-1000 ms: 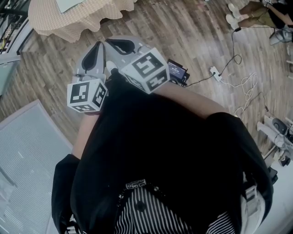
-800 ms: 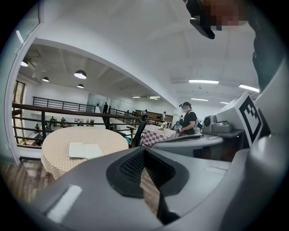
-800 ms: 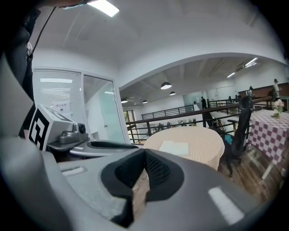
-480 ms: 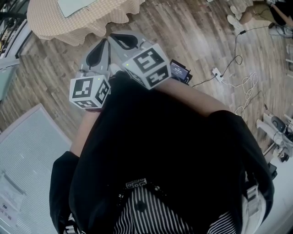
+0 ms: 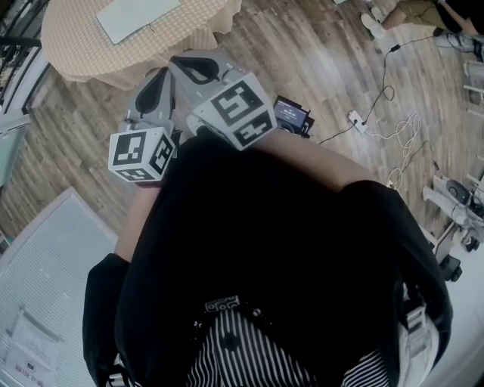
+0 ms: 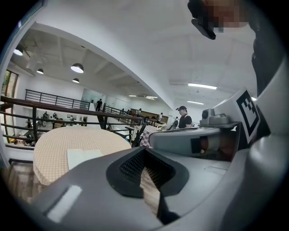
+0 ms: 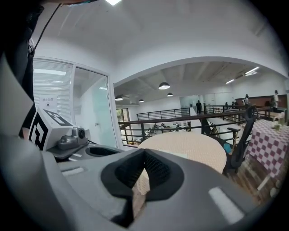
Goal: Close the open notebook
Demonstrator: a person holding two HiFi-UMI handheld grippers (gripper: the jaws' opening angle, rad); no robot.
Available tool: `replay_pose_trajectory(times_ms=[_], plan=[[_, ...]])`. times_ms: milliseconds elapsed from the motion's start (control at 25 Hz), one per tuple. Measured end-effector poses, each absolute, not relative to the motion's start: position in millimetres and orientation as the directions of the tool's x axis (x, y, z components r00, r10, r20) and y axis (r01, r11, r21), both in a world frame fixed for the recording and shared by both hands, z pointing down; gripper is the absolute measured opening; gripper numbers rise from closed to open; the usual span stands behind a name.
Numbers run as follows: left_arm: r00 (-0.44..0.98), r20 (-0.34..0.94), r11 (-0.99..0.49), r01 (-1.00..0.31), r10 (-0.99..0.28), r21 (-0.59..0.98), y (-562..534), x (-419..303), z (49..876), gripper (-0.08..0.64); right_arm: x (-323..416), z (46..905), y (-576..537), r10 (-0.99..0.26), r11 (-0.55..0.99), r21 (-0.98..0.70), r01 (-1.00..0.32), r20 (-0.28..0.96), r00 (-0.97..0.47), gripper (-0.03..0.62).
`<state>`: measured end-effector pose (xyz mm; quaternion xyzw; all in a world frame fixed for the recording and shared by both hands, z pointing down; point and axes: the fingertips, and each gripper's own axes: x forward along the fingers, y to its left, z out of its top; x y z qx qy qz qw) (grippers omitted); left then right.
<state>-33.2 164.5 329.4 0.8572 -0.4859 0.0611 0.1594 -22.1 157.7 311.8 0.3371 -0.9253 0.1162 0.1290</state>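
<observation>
Two claws, both pinched shut, and neither has anything in it! In the head view the left claw [image 5: 157, 89] sits left of centre, its marker cube [image 5: 142, 155] just below it, held close in front of the person's black top [image 5: 265, 242]. The right claw [image 5: 195, 72] is just beside it, angled towards the upper left, with its own marker cube [image 5: 234, 109] at the top's edge. Each gripper view shows its jaws pressed together, tips meeting. Through the small diamond gap behind them there is only beige checked cloth. Nothing is gripped and nothing is touched.

The notebook [image 5: 138, 17] lies flat at the top left of the frame, a pale rectangle on the round, cloth-covered worktop [image 5: 76, 45]. It is well apart from both claws, with bare wood floor [image 5: 98, 113] below. To the right of the claws a small dark device [image 5: 291, 113] sits on the floor, and white cables [image 5: 401, 136] trail further right.
</observation>
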Motion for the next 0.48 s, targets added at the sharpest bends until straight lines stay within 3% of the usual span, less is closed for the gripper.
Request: replay_pose_trajectory(times_ms=[480], plan=[[0.508,0.229,-0.456,-0.856,-0.83,0.245,136,-124,338,-0.001,-116,318,135,-0.559,0.78,-0.113,-0.616,0.318,-0.766,0.002]])
